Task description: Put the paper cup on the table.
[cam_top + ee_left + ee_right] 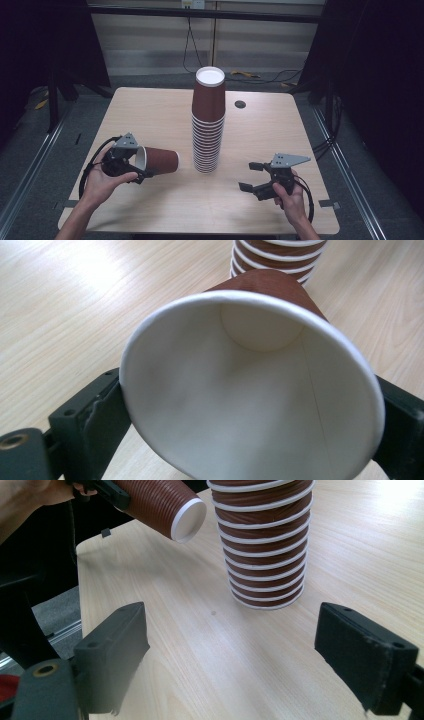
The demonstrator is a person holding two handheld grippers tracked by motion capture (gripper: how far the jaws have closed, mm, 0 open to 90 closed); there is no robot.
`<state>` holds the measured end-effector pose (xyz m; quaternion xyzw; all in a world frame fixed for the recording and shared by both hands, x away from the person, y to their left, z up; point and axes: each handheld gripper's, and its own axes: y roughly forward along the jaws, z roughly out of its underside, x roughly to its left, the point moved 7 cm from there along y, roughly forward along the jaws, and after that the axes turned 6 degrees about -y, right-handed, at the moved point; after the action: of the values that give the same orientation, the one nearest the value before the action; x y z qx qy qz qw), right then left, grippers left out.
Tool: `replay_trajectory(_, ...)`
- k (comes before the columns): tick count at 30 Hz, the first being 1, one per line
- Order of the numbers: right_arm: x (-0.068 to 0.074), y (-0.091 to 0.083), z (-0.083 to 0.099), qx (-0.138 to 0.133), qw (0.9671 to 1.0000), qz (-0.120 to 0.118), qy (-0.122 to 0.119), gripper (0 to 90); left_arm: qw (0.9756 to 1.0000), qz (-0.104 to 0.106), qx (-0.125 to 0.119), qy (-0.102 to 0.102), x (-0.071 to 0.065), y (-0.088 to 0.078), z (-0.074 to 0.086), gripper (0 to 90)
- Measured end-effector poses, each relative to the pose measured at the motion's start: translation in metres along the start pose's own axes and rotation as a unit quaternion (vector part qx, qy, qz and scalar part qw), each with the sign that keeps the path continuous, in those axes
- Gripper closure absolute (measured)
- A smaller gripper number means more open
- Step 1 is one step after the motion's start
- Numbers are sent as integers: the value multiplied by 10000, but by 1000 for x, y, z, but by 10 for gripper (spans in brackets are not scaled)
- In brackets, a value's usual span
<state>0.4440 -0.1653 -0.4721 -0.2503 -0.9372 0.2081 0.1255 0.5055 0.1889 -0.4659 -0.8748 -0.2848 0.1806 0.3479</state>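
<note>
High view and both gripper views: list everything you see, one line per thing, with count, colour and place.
Table: one, light wood, under everything.
Cup stack: one tall stack, brown with white rims, upside down, table centre.
Single cup: one, brown outside, white inside, on its side, left of the stack, clear of it.
Table hole: one, dark, round, right of the stack's top.
Cables: several, dark, on the floor behind the table.
Left gripper: one, black, jaws closed on the single cup's rim.
Right gripper: one, black, jaws open, empty, front right.
</note>
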Motion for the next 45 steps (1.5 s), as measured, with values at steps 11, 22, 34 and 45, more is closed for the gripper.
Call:
replay_trajectory(11,-1,-1,3,32,10000,13,21,136,9993,-137,351,-4,12,-2,-14,56)
replay_trajectory(22,-2,0,4,41,10000,3,16,136,9964,-255,807,88,22,5,-29,54)
replay_trajectory(34,-2,0,5,61,10000,-22,55,136,9866,-408,1562,229,33,15,-30,51)
replay_trajectory(45,-2,1,6,82,9999,-48,69,136,9824,-436,1806,166,39,18,-33,61)
